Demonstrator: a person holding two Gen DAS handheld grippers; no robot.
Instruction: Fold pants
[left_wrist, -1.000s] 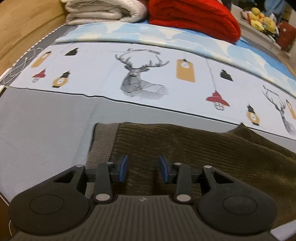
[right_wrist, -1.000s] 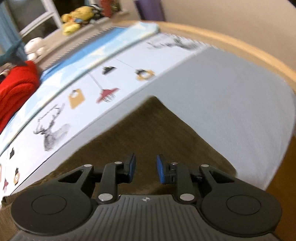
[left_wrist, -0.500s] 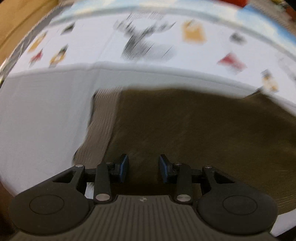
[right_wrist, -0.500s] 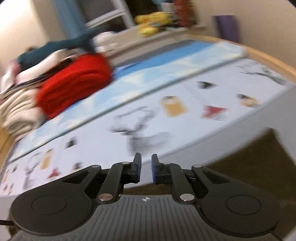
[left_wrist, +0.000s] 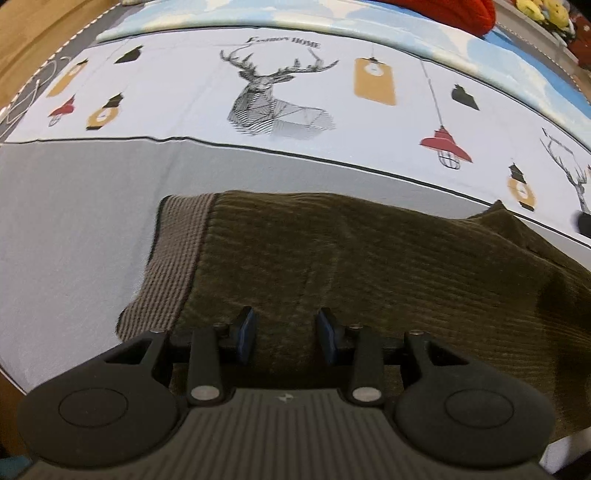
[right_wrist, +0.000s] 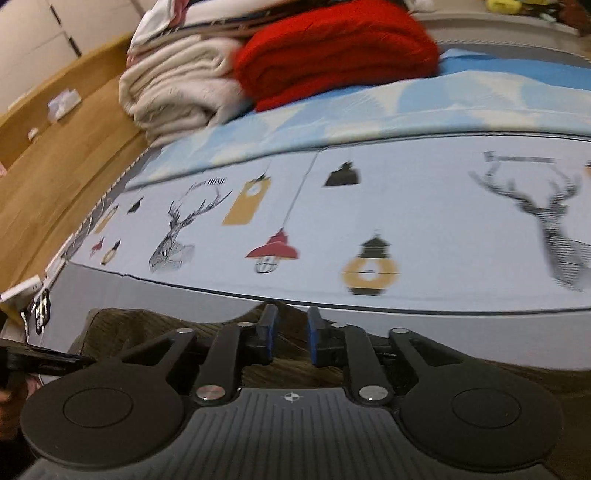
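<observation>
step: you look mid-fold, pants (left_wrist: 369, 266) flat on bed (left_wrist: 74, 221) | left tongs (left_wrist: 286, 334) agape, empty | right tongs (right_wrist: 290, 334) part-open, empty | next: likely pinch an edge

One pair of brown corduroy pants (left_wrist: 369, 273) lies on the bed (left_wrist: 74, 229). Two grippers show: the left gripper (left_wrist: 286, 334) and the right gripper (right_wrist: 290, 336). At the bed's far edge sit one red blanket (right_wrist: 332, 51) and one cream blanket (right_wrist: 173, 85).
</observation>
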